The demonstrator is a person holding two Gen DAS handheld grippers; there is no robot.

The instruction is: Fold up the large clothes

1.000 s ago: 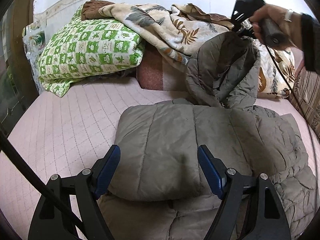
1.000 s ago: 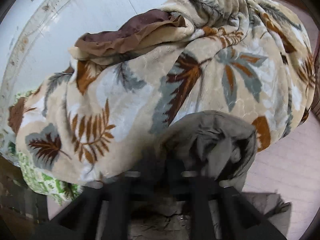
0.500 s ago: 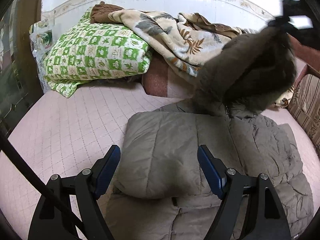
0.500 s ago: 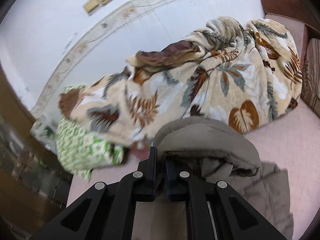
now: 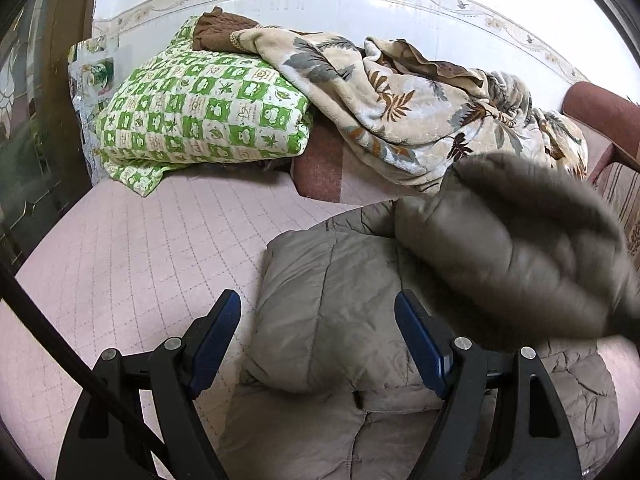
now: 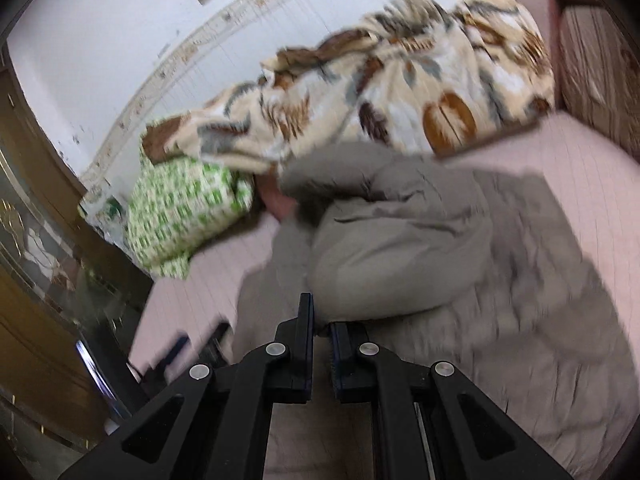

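Observation:
A grey-brown padded jacket (image 5: 320, 272) lies on the pink bed (image 5: 140, 248), one side folded over its body. My left gripper (image 5: 318, 308) hovers open just above that folded part, its blue pads clear of the fabric on both sides. In the right wrist view my right gripper (image 6: 322, 320) is shut on an edge of the jacket (image 6: 400, 248) and holds its puffy upper part, doubled over the body. In the left wrist view that lifted part (image 5: 520, 248) shows as a blurred bulge at the right. The right gripper itself is hidden there.
A green checked quilt (image 5: 200, 116) and a leaf-patterned blanket (image 5: 380, 100) are piled along the wall at the bed's far side, over a reddish pillow (image 5: 320, 168). A red upholstered piece (image 5: 600, 116) stands at the right. Dark wooden panelling (image 6: 36, 320) borders the left. A black cable (image 5: 60, 340) crosses near my left gripper.
My right gripper has carried the jacket's upper part from up near the blanket down and toward the near side, over the jacket's body. My left gripper stayed open, drawing back slightly.

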